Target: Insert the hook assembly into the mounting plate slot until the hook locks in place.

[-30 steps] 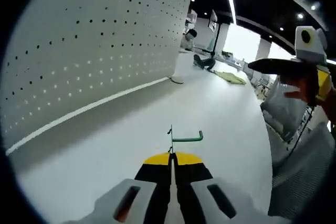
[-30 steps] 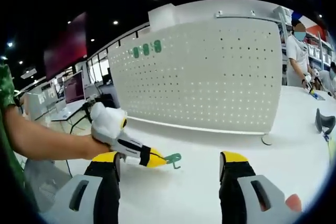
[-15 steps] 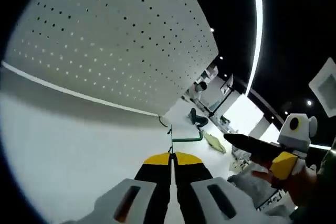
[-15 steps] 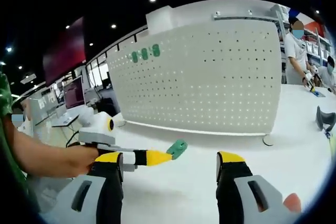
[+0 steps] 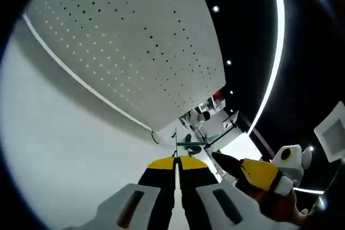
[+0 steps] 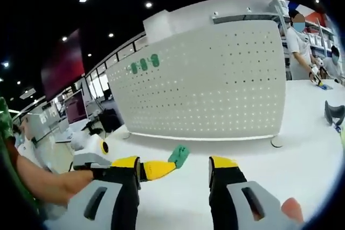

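Note:
My left gripper (image 5: 176, 161) is shut on the thin green hook assembly (image 5: 186, 143), which sticks up and bends right just past its yellow tips. The white perforated mounting plate (image 5: 124, 41) stands upright on the table beyond it, still apart from the hook. In the right gripper view my right gripper (image 6: 174, 162) stands open with nothing between its jaws. The left gripper (image 6: 156, 169) reaches in from the left, carrying the green hook (image 6: 179, 154) in front of the plate (image 6: 215, 84). The right gripper (image 5: 259, 173) shows at the lower right of the left gripper view.
The white table (image 6: 302, 149) runs along the plate's foot. Green marks (image 6: 143, 64) sit near the plate's top left. A round plate foot (image 6: 276, 143) rests at its right end. A black object (image 6: 334, 114) lies far right, and a person (image 6: 297, 41) stands behind.
The left gripper has tilted up and rolled, carrying the hook rightward to a spot between the right gripper's jaws as seen from it. Both grips are unchanged.

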### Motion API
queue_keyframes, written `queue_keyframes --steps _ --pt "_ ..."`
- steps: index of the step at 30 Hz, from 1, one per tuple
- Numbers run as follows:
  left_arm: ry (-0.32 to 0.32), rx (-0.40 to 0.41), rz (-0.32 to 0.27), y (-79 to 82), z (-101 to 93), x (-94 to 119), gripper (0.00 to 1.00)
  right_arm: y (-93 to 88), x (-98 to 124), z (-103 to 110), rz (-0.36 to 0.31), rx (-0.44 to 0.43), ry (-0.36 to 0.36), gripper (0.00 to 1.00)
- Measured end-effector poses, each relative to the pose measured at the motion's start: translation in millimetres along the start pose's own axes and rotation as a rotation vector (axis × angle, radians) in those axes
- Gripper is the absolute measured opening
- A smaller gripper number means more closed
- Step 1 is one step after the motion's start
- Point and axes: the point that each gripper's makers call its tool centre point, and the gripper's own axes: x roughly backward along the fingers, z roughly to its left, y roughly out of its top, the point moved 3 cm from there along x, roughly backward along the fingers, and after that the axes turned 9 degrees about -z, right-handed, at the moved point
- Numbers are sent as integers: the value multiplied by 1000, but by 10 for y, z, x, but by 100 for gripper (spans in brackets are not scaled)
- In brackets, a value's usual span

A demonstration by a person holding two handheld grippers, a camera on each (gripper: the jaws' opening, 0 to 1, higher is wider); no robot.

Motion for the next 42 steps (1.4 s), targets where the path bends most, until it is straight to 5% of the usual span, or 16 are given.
queue_keyframes --steps 16,33,42 --pt "31 25 -61 -103 -189 12 1 16 -118 -95 29 -61 -66 17" --pt "30 23 -85 -121 -266 25 1 -37 -194 -116 41 -81 -86 8" --pt "-8 -147 -63 -139 -317 36 1 -35 -188 -104 53 -106 -78 4"
